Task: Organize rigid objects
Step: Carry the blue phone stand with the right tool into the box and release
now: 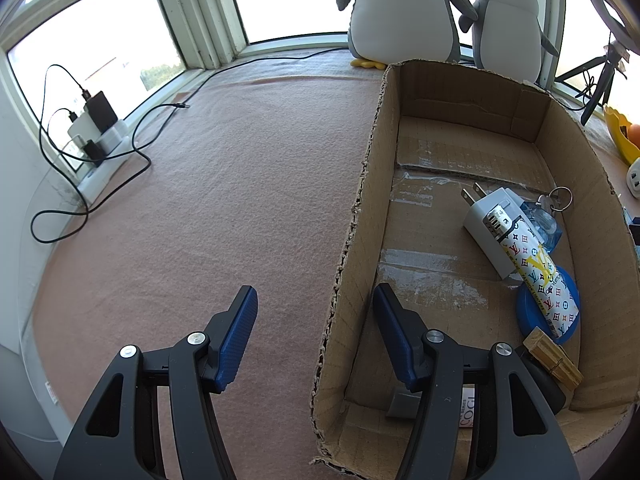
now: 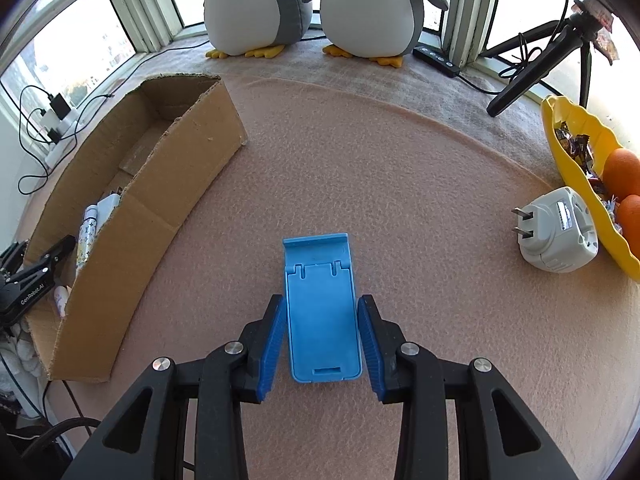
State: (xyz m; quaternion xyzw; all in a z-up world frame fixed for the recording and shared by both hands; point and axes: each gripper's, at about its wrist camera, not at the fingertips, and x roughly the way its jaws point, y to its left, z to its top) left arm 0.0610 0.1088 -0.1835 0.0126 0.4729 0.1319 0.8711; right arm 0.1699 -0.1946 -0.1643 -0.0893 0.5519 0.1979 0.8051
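Gripping: right tool (image 2: 322, 342) clamped on the blue phone stand (image 2: 321, 312), flat on the desk (image 2: 400, 184), ready for lifting
Bracing: left tool (image 1: 316, 338) straddles the cardboard box (image 1: 352, 240) wall, jaws apart, seemingly steadying it

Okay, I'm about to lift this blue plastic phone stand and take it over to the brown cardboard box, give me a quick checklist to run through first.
1. Right gripper around the blue plastic phone stand: ok, its pads meet both long edges.
2. Grip firm enough to lift: cannot tell; the stand lies flat on the pink felt mat.
3. Way to the brown cardboard box: ok, only bare felt between.
4. Room inside the box: ok, the far part of its floor is bare.
5. Left gripper out of the way: not ok, its open jaws straddle the box's side wall, one finger inside.
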